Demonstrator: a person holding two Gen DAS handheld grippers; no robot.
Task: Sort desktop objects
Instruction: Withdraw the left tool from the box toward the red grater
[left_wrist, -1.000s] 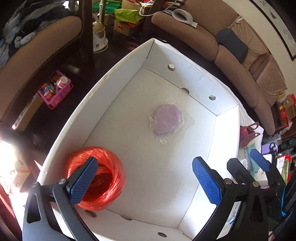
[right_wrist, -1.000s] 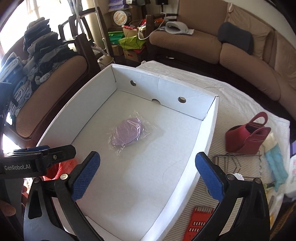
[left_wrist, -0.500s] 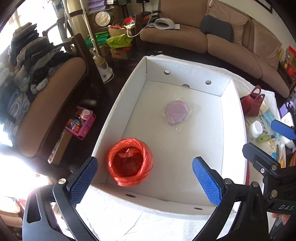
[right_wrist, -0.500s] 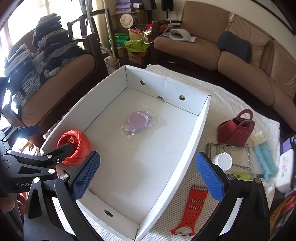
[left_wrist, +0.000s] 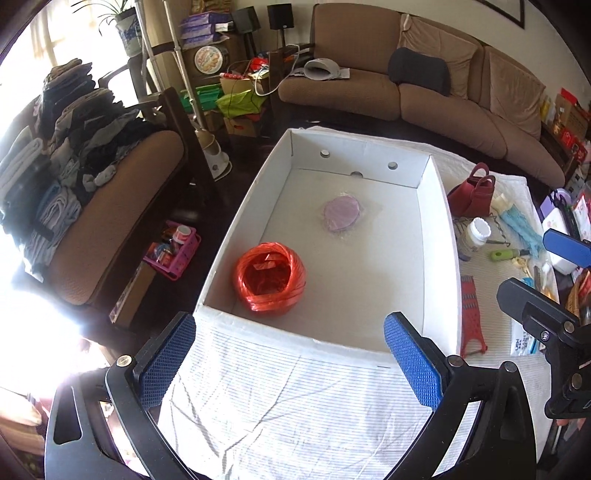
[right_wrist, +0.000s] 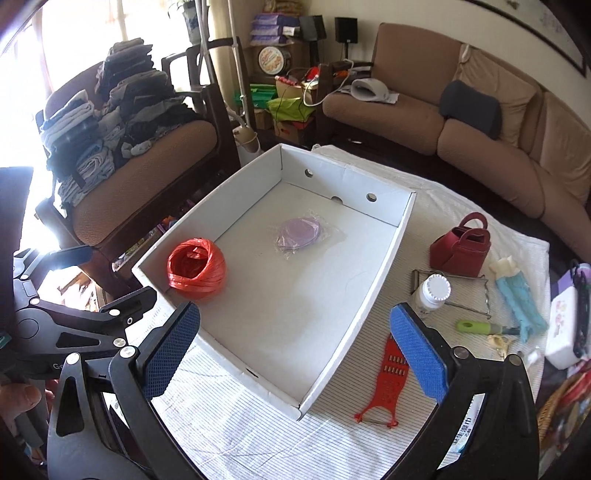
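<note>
Pulled my left hand-held gripper (left_wrist: 288, 358) back; red twine ball (left_wrist: 269, 280) sits ahead in box (left_wrist: 236, 229).
Both jaws apart, empty; right hand-held gripper (right_wrist: 295, 347) next, red grater (right_wrist: 388, 373) just ahead.

Left tool (left_wrist: 290, 363) wide apart, red twine ball (left_wrist: 269, 277) in white box (left_wrist: 437, 236)

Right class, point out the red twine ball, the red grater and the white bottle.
red twine ball (right_wrist: 196, 268), right wrist view, its outer windings.
red grater (right_wrist: 393, 363), right wrist view, its slotted blade.
white bottle (right_wrist: 437, 287), right wrist view, its ridged cap.

Daylight from the left window (left_wrist: 22, 85) blows out that side; fisheye edges bend, focus sharp.
</note>
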